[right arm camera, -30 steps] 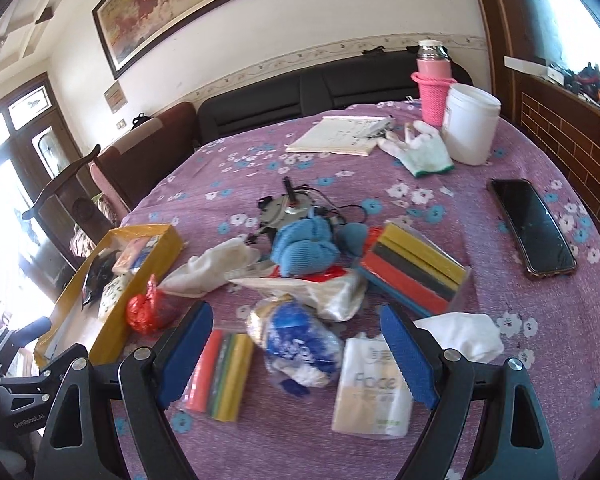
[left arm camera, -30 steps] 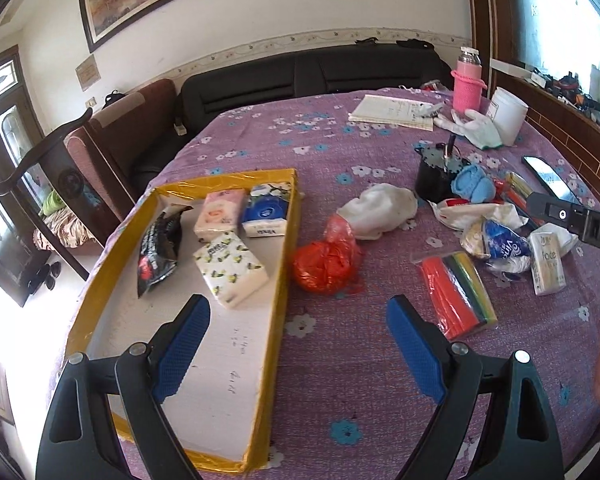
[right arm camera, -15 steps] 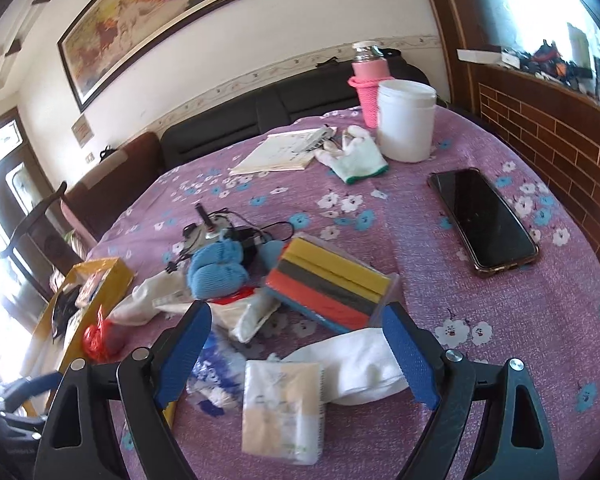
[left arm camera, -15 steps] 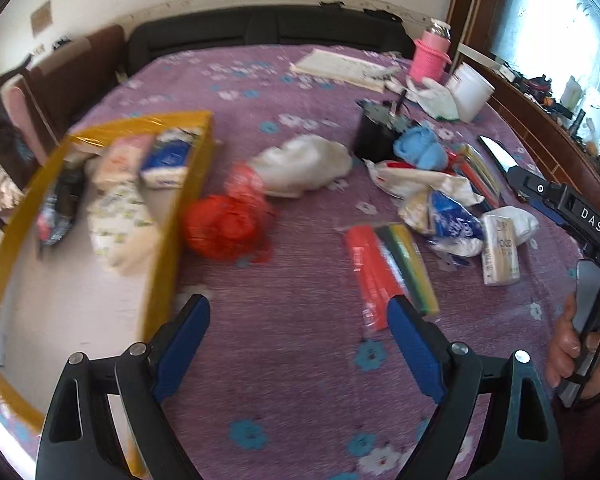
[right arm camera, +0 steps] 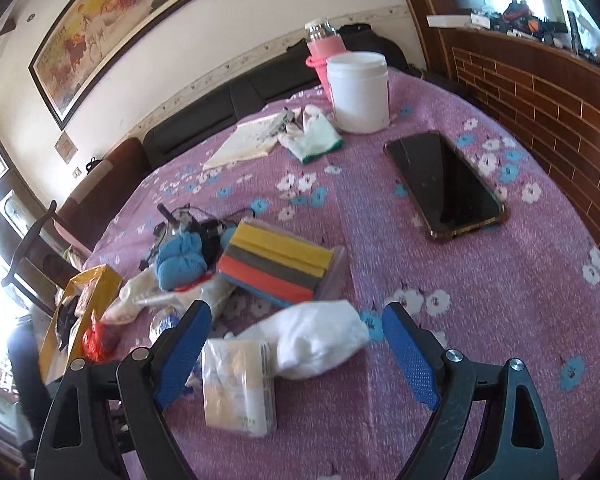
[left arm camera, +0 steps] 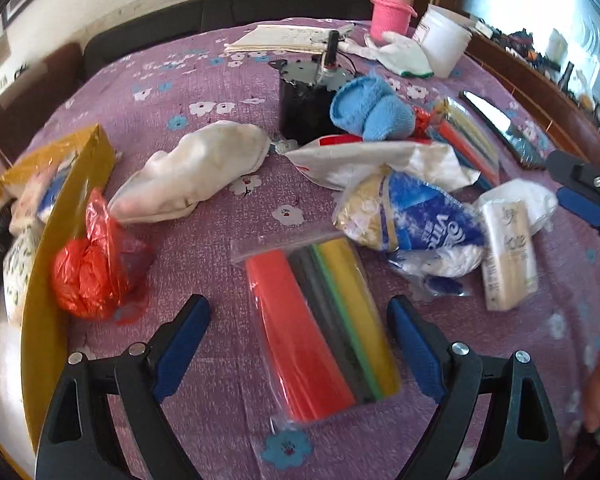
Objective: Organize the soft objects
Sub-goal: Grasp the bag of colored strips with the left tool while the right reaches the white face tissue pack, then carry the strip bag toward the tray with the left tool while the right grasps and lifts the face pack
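My left gripper (left arm camera: 298,342) is open and empty, straddling a clear bag of coloured sponges (left arm camera: 320,320) on the purple tablecloth. A red plastic bag (left arm camera: 94,276) lies beside the yellow tray (left arm camera: 50,256), which holds tissue packs. A white sock (left arm camera: 192,172), a blue tissue roll bag (left arm camera: 416,216) and a tissue pack (left arm camera: 508,256) lie beyond. My right gripper (right arm camera: 296,344) is open and empty over a white sock (right arm camera: 312,336) and a tissue pack (right arm camera: 238,386). A second sponge bag (right arm camera: 280,262) and a blue sock ball (right arm camera: 180,262) lie further off.
A phone (right arm camera: 444,184), a white tub (right arm camera: 358,92), a pink bottle (right arm camera: 324,52), a work glove (right arm camera: 314,138) and a notebook (right arm camera: 246,140) sit at the far side. A black motor (left arm camera: 304,100) stands mid-table. A sofa and chair lie beyond the table.
My left gripper has swung right from the yellow tray and moved in over the sponge bag. My right gripper has moved right and forward to the white sock and tissue pack. Both stay open.
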`<move>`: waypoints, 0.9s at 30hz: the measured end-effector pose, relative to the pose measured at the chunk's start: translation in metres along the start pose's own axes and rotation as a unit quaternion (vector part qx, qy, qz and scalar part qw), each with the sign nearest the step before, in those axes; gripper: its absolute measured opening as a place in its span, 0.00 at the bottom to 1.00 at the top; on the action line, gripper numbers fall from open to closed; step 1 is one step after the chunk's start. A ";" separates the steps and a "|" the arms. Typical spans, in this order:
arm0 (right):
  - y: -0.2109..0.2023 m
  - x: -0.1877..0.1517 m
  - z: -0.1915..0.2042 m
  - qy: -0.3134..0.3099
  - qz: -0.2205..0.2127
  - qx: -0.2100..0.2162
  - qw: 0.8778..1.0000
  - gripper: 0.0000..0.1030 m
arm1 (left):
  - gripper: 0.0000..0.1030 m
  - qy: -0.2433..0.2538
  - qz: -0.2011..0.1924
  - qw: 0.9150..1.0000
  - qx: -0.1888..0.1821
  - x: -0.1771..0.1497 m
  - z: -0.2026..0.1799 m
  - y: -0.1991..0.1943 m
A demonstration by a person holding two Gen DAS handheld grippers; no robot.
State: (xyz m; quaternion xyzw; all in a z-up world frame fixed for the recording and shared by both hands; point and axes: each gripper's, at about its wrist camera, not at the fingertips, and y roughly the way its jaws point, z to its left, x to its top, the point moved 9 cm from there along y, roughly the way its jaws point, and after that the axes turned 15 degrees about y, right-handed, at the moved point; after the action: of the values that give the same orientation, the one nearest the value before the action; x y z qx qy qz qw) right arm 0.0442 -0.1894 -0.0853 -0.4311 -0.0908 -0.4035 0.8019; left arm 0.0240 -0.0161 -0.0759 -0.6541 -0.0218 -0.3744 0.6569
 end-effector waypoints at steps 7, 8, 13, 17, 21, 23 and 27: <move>0.007 -0.043 0.016 -0.010 0.078 0.033 0.996 0.88 | 0.43 -0.015 -0.027 0.999 -0.010 -0.003 0.014 -0.010; 0.009 -0.049 0.021 -0.023 0.080 0.026 0.996 0.88 | 0.42 -0.024 -0.030 0.999 -0.018 -0.004 0.017 -0.012; 0.028 -0.059 0.037 -0.073 0.076 -0.020 0.994 0.88 | 0.42 -0.047 -0.041 0.997 -0.040 -0.012 0.022 -0.023; 0.042 -0.062 0.040 -0.092 0.073 -0.053 0.992 0.81 | 0.42 -0.059 -0.063 0.995 -0.050 -0.015 0.028 -0.040; 0.043 -0.063 0.038 -0.092 0.076 -0.051 0.992 0.48 | 0.42 -0.069 -0.081 0.993 -0.053 -0.017 0.034 -0.057; 0.036 -0.064 0.038 -0.092 0.074 -0.047 0.992 0.47 | 0.42 -0.076 -0.089 0.992 -0.056 -0.020 0.038 -0.065; 0.020 -0.067 0.038 -0.101 0.064 -0.047 0.992 0.46 | 0.42 -0.098 -0.100 0.988 -0.063 -0.028 0.052 -0.078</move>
State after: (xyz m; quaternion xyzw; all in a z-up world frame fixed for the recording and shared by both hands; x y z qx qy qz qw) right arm 0.0224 -0.1159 -0.1072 -0.5118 -0.1247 -0.3092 0.7918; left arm -0.0132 0.0531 -0.0173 -0.7218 -0.1278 -0.3733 0.5686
